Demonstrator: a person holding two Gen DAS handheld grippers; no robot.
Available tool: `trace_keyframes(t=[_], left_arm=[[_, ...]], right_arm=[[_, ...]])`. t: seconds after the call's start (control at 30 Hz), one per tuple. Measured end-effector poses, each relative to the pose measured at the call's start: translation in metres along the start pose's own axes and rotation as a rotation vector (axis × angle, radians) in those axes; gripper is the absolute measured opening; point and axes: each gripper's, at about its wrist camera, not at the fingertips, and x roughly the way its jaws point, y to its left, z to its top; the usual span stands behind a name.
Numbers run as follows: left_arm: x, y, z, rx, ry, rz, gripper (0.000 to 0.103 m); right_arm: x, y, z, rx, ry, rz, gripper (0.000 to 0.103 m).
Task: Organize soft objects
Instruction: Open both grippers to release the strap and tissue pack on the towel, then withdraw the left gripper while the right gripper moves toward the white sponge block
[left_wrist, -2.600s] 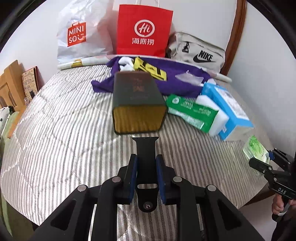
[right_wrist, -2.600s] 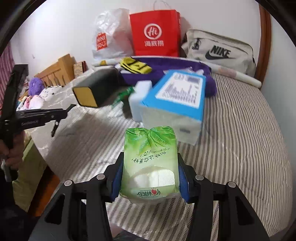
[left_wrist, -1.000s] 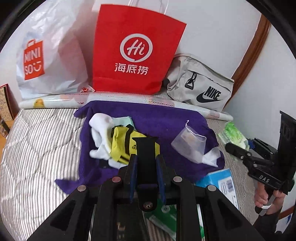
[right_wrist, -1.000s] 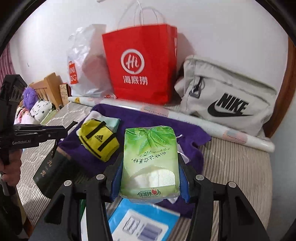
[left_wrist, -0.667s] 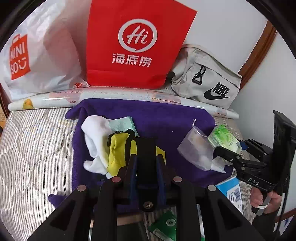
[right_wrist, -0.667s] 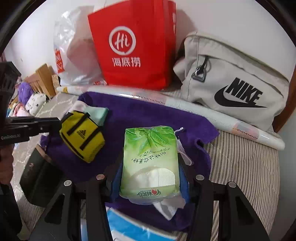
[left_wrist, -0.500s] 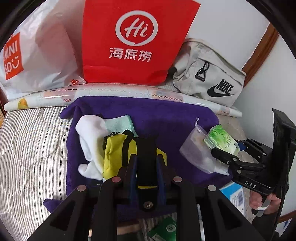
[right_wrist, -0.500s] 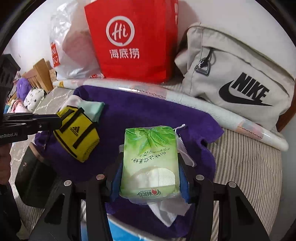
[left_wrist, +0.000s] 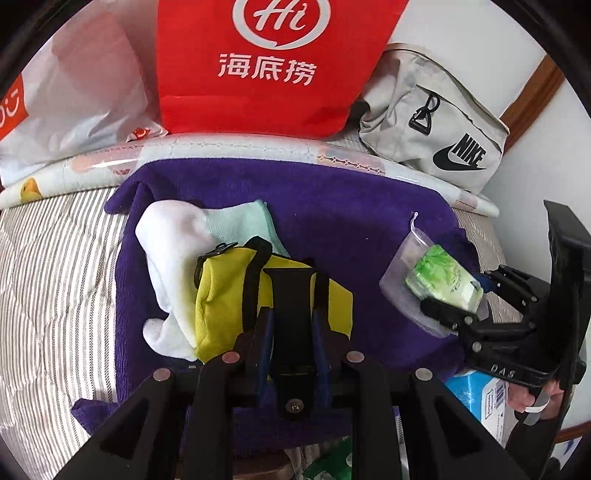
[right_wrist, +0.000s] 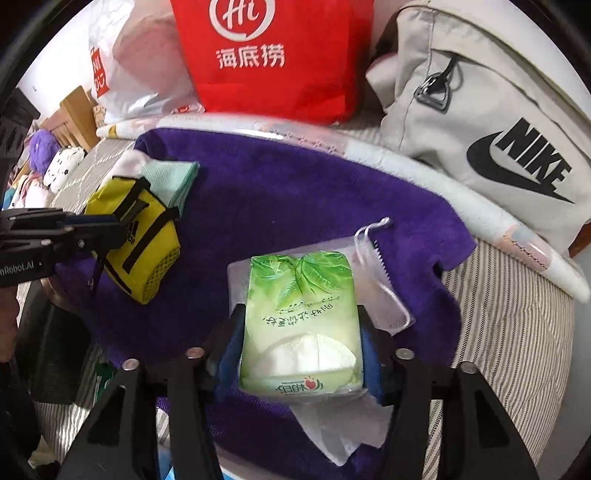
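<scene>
A purple towel (left_wrist: 332, 206) lies spread on the striped bed (left_wrist: 48, 295). On it are a white sock (left_wrist: 166, 236), a mint cloth (left_wrist: 236, 221) and a yellow Adidas pouch (left_wrist: 225, 288). My left gripper (left_wrist: 293, 314) hangs just over the yellow pouch, shut on a flat black strap (left_wrist: 291, 295). A green tissue pack (right_wrist: 299, 295) rests on a translucent drawstring pouch (right_wrist: 376, 280) at the towel's right. My right gripper (right_wrist: 299, 314) straddles the pack. Its jaws are opening and the pads are just off the pack's sides.
A red paper bag (left_wrist: 273, 62), a white plastic bag (left_wrist: 74, 92) and a beige Nike bag (right_wrist: 498, 110) stand along the wall behind a rolled sheet (left_wrist: 110, 158). A blue box (left_wrist: 476, 395) and a dark box (right_wrist: 51, 350) lie nearer, below the grippers.
Both grippers came forward and down over the purple towel. The tissue pack now sits on the translucent pouch, and the right jaws have spread wider around it.
</scene>
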Motion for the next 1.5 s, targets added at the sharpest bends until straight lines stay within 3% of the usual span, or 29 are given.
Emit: trace_keyframes(t=[0.07,0.13,0.2,0.53,0.6,0.67,0.8,0.93,1.07,1.27,1.43,1.5], left_arm=[[-0.004,0.0,-0.001,-0.003,-0.008,-0.01,0.026],[-0.009,0.0,-0.003,0.004,-0.014,-0.012,0.039],[-0.016,-0.002,-0.005,0.013,-0.027,-0.012,0.044],[-0.068,-0.004,-0.037,0.013,-0.125,-0.033,0.044],[-0.078,-0.005,-0.049,0.022,-0.124,-0.053,0.044],[-0.089,-0.005,-0.063,0.027,-0.135,-0.062,0.044],[-0.109,-0.006,-0.093,0.041,-0.157,-0.057,0.044],[-0.124,-0.005,-0.122,0.031,-0.174,-0.073,0.044],[-0.135,-0.004,-0.151,0.048,-0.169,-0.089,0.044],[-0.14,-0.005,-0.181,0.049,-0.161,-0.112,0.044],[-0.139,-0.001,-0.198,0.04,-0.145,-0.119,0.044],[-0.138,0.001,-0.204,0.035,-0.138,-0.117,0.044]], right_arm=[[-0.003,0.0,-0.001,0.004,-0.012,-0.011,0.07],[-0.008,-0.001,-0.002,0.016,-0.017,-0.01,0.07],[-0.017,-0.003,-0.003,0.038,-0.036,-0.015,0.07],[-0.088,0.022,-0.043,0.058,-0.159,-0.005,0.07],[-0.099,0.035,-0.06,0.042,-0.164,0.002,0.063],[-0.105,0.049,-0.075,0.019,-0.159,0.018,0.054],[-0.109,0.08,-0.103,-0.042,-0.146,0.054,0.05],[-0.103,0.102,-0.125,-0.099,-0.099,0.052,0.04],[-0.107,0.119,-0.144,-0.147,-0.092,0.052,0.04],[-0.098,0.145,-0.153,-0.254,-0.08,-0.027,0.04],[-0.081,0.164,-0.157,-0.365,-0.067,-0.188,0.042],[-0.081,0.167,-0.159,-0.386,-0.083,-0.226,0.034]])
